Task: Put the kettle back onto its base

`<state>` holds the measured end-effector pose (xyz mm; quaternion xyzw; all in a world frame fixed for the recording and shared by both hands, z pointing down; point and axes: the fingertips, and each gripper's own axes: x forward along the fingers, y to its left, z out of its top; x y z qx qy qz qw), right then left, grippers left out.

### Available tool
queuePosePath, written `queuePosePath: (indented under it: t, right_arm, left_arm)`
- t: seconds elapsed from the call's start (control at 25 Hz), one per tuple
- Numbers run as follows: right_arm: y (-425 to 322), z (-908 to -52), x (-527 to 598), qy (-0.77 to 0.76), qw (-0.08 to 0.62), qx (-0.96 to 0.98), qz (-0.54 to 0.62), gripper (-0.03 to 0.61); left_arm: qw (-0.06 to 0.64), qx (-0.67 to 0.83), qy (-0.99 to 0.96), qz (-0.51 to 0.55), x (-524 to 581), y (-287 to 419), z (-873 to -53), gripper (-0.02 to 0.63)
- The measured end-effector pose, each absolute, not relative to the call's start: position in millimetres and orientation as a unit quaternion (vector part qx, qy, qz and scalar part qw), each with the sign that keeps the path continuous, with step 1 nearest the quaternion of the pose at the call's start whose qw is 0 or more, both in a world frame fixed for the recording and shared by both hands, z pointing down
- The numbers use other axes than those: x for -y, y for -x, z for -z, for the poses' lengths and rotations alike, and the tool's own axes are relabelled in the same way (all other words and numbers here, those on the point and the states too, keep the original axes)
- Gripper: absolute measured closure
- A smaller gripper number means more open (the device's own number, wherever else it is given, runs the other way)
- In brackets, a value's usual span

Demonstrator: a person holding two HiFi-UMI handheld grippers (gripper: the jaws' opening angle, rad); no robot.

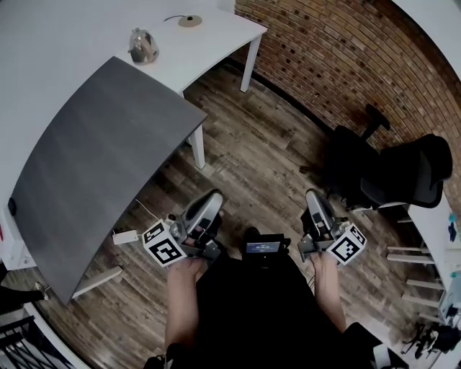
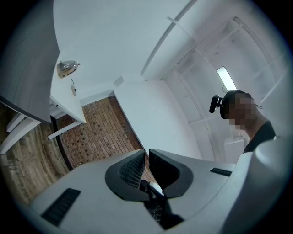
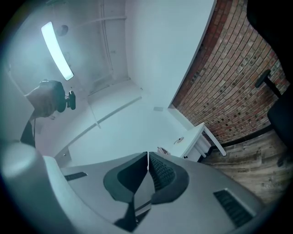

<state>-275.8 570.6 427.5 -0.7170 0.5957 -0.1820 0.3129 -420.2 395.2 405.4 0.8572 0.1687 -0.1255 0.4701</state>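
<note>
On the far left, a long grey tabletop (image 1: 101,144) fills the near side of the room. Beyond it is a white tabletop (image 1: 216,39) set against the wall. The silver kettle (image 1: 142,45) stands upright there, and its round base (image 1: 190,21) lies a little to the right of it, near but not touching, with a thin cord trailing off. So the kettle is plainly off its base and nothing has lifted it yet.

The person stands well back on the wooden floor (image 1: 252,144), far from both tabletops. The left tool (image 1: 211,199) is held out in front at about waist level, tilted a little upward. Its own view shows the jaws clenched almost together with nothing between them. The right tool (image 1: 315,196), just across from it, is clenched as well, its pads meeting edge to edge on nothing. To the right stand two black office chairs (image 1: 396,173) beside the brick wall (image 1: 338,58).

As I judge it, the task has not really begun. What remains is all of it: walking over to the white tabletop, opening a tool, gripping the kettle, probably by its handle, carrying it across and seating it squarely on the base.
</note>
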Motion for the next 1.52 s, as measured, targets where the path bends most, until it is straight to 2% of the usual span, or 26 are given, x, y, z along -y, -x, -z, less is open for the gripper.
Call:
queuePosePath:
  t: [0.32,1.0,1.52]
  right_arm:
    - [242.3,-445.6,-556.5,0.7,0.329,-0.602,0.196,0.555]
    - [42.8,-450.4,-562.1,0.66,0.366,-0.634,0.168,0.554]
    - [-12.7,-465.1,-548.3,0.673,0.351,-0.629,0.165,0.554]
  left_arm:
    - [0.464,-0.142,-0.867,0.115,-387.9,395.9,-416.0,0.572]
    - [0.419,-0.125,-0.897,0.063,-414.2,209.5,-409.2,0.572]
    - [0.422,-0.144,-0.894,0.044,-396.4,131.0,-417.3,0.572]
